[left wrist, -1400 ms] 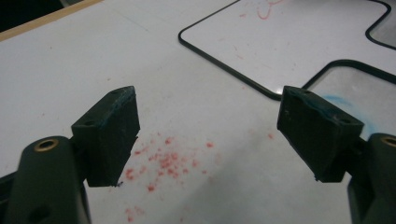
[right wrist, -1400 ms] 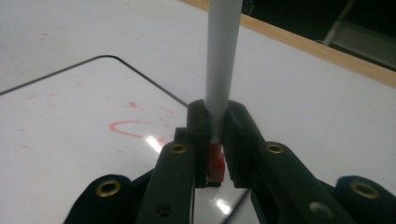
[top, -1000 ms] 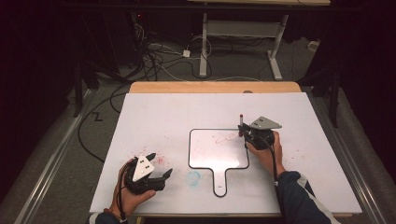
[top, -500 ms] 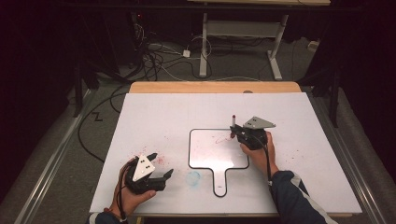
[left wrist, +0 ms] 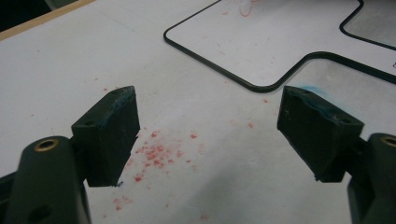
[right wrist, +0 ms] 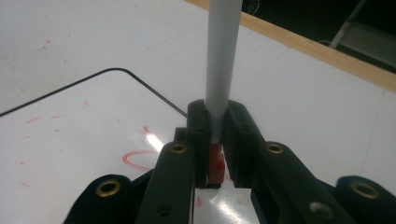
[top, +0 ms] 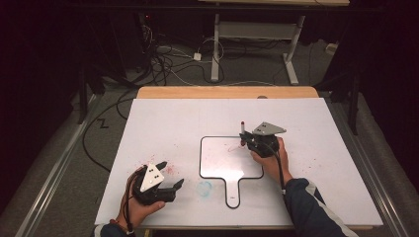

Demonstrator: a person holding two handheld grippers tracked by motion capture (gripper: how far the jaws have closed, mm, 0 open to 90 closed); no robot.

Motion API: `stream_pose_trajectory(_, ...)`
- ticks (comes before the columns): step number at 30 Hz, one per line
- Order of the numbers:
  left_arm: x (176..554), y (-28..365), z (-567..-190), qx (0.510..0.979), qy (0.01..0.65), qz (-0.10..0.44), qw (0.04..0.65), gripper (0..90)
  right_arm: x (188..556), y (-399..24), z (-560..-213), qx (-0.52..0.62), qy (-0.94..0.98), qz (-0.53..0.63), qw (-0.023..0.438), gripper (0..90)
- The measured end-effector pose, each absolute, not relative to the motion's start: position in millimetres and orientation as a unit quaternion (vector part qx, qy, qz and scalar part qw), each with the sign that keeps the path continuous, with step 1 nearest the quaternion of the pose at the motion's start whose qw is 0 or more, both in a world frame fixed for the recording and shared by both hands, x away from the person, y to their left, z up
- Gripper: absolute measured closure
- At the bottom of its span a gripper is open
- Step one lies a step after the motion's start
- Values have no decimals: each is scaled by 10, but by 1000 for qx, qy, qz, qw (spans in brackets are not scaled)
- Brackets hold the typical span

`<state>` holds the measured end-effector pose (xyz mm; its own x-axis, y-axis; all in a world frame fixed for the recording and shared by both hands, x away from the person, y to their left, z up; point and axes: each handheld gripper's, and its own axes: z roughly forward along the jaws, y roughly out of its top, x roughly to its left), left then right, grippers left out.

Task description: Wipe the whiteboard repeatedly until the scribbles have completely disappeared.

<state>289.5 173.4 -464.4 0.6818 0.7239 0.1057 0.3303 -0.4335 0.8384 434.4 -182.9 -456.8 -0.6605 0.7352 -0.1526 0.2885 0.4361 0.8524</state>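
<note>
Shifted leftward since before: right hand-held gripper (top: 245,139), clamped on an upright marker (top: 242,129) over the small whiteboard (top: 217,163) on the white bench (top: 163,123); cables on the floor (top: 173,74) beyond. Left hand-held gripper (left wrist: 208,135): jaws apart above red specks (left wrist: 152,156). Right gripper view: red scribble (right wrist: 137,158) beside the marker tip.

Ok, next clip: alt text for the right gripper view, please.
The right gripper, jaws shut on a white marker, holds its red tip down over a small whiteboard, beside a red loop drawn on it. Behind lie the white table and its wooden edge.
</note>
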Motion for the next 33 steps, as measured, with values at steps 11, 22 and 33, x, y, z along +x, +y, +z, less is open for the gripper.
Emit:
stream_pose_trajectory(11,2900,1724,-4647,816,320,230,423,198,4343,-1691,-4576,315,806,431,256,821)
stream_pose_trajectory(22,2885,1718,-4646,818,319,230,420,198,4149,-1447,-4601,291,813,448,232,821)
stream_pose_trajectory(33,2874,1732,-4642,817,319,232,419,198,4220,-1741,-4581,329,798,406,299,821)
